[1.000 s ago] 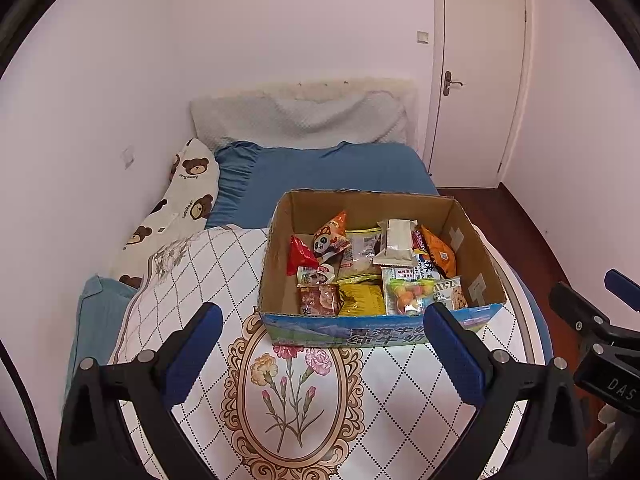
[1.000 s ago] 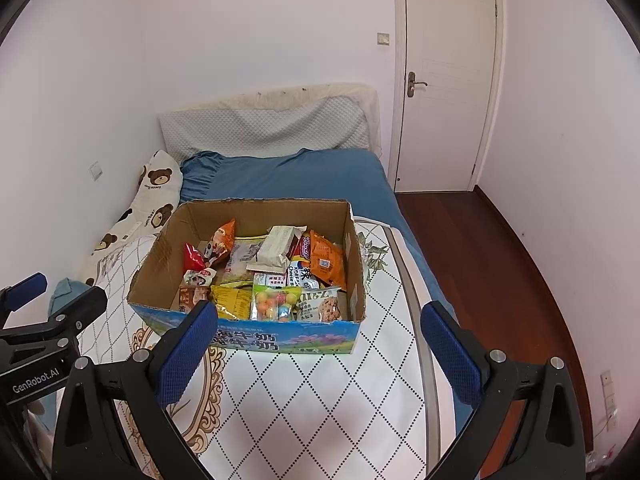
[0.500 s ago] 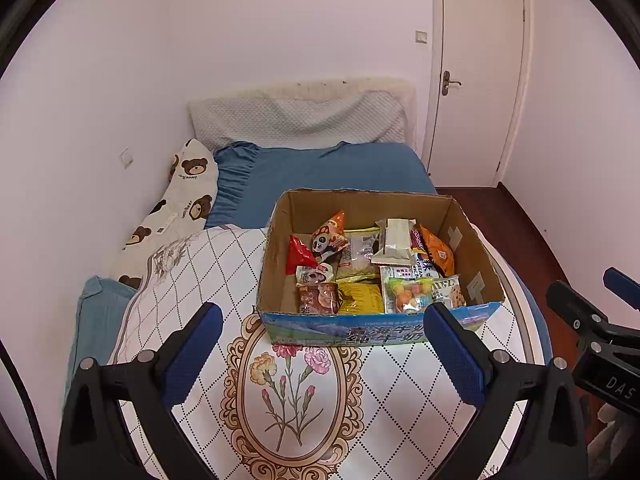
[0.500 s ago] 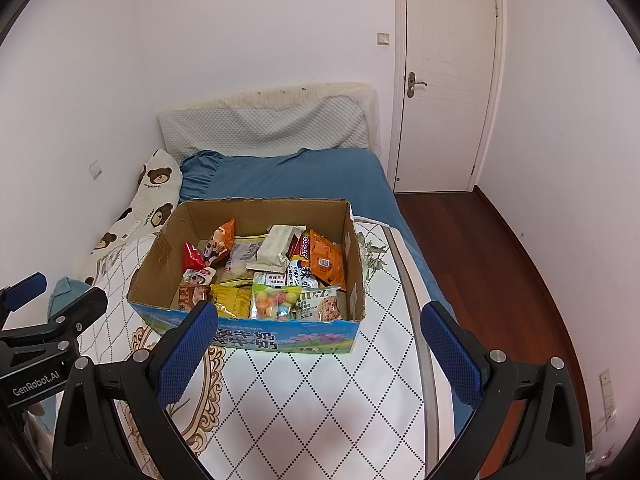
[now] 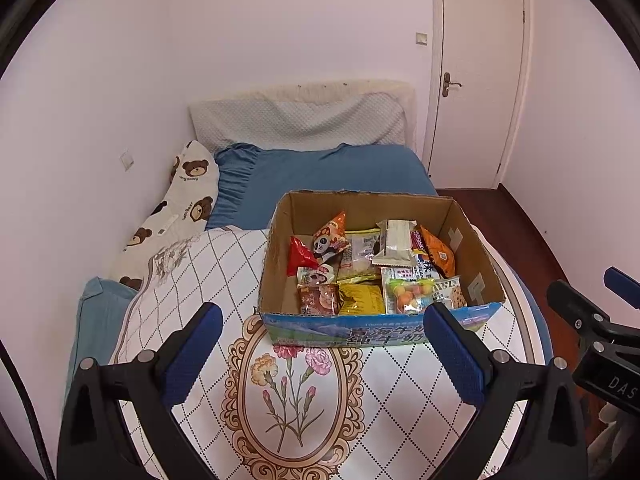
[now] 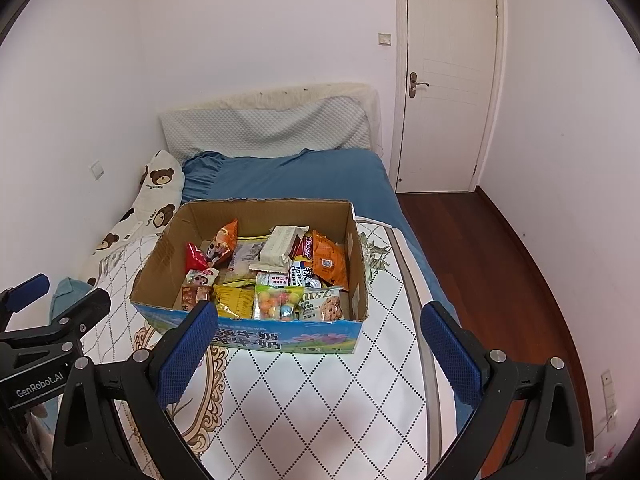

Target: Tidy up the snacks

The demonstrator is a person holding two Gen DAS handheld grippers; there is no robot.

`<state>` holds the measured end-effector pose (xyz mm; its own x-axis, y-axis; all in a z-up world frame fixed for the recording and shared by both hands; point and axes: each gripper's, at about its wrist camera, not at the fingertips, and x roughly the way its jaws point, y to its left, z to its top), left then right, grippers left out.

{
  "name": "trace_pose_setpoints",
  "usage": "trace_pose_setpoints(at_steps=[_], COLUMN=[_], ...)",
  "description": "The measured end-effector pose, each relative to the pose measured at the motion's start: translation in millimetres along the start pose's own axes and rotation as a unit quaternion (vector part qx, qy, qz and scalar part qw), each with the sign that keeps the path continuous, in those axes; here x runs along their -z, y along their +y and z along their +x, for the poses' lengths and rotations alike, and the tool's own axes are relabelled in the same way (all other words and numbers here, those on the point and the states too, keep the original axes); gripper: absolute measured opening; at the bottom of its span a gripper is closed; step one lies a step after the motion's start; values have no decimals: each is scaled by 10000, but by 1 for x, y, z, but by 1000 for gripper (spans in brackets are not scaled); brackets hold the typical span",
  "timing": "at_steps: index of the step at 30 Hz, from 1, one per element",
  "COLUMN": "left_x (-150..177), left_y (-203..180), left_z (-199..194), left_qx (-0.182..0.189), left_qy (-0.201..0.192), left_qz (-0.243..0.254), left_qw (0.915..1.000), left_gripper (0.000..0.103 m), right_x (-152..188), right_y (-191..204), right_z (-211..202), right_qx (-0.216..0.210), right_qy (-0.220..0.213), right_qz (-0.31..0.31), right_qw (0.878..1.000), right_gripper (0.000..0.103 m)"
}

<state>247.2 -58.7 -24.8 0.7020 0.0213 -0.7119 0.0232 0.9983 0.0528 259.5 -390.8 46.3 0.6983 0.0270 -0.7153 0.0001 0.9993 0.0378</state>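
**Snack box on the bed, both grippers empty**

The cardboard box (image 5: pixel 376 264) sits on the quilt (image 5: pixel 304 392), with the snack packets (image 6: pixel 280 276) piled loosely inside. They look light, crinkly and slippery, so I'd pinch a sealed edge. Left gripper (image 5: pixel 320 354) and right gripper (image 6: pixel 316 350) hover in front of the box, jaws wide apart. Lower packets are buried, and the labels are mostly unreadable.

Open-topped cardboard box (image 5: pixel 472 240) packed with snacks (image 5: pixel 360 264); quilt (image 5: pixel 200 272) around it bare.
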Motion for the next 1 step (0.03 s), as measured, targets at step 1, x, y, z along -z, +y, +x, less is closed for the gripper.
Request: trace_pose_setpoints(at_steps=[1], left_x=[0], left_y=[0], left_z=[0], left_qx=[-17], left_qy=[-7], left_qz=[22], left_qw=[10000], left_gripper=[103], right_x=[0], right_y=[0], right_z=[0], right_qx=[0], right_qy=[0], right_qz=[0], right_qw=[10000], right_gripper=[103])
